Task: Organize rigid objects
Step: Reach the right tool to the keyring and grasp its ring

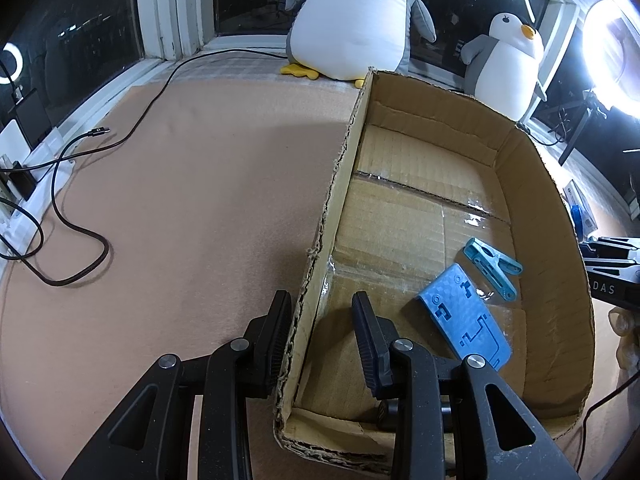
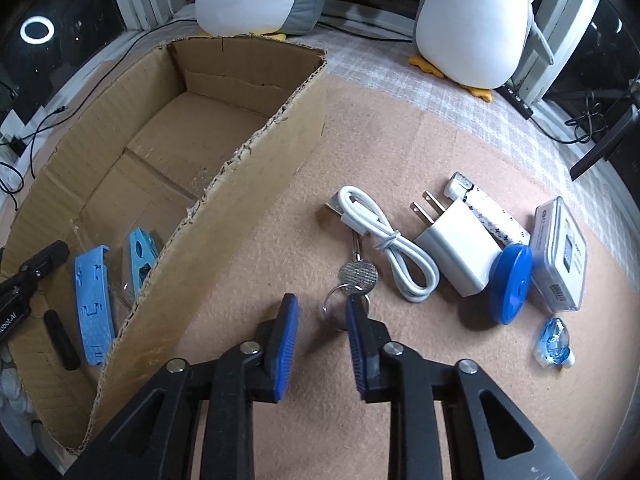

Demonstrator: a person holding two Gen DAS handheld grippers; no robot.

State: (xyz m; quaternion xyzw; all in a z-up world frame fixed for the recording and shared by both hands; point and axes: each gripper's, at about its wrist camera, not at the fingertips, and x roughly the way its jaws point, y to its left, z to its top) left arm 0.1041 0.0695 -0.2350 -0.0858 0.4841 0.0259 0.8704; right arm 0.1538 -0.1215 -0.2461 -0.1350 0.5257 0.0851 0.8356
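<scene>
Here some parts are difficult to see: in the right wrist view the key (image 2: pixel 357 266) lies partly under the white USB cable (image 2: pixel 390 242), so only its round head and a bit of the shank show, and the label on the clear plastic case (image 2: pixel 560 254) is too small to read. The person holding the tools is almost outside both views; only a pale blurred shape shows at the edge. The left gripper (image 1: pixel 322 334) is spread open and empty, with its fingers on both sides of the left wall of the cardboard box (image 1: pixel 540 184), one finger outside over the pink felt mat (image 1: pixel 180 200) and one inside, near the front corner. The outer pad seems to touch the torn cardboard edge, but I cannot tell for sure. Inside the box lie a blue flat plastic piece (image 1: pixel 466 314) and, just beside it, a teal clip (image 1: pixel 492 268), both to the right of this gripper. The right gripper (image 2: pixel 322 330) is also spread open and holds nothing; it points down to the mat, and the key ring (image 2: pixel 339 308) lies between its fingertips, close to the right one. Farther right on the mat are a white charger plug (image 2: pixel 454 246), a blue round disc (image 2: pixel 512 284) leaning on it, a white tube (image 2: pixel 486 206) and a small blue transparent item (image 2: pixel 554 340).
</scene>
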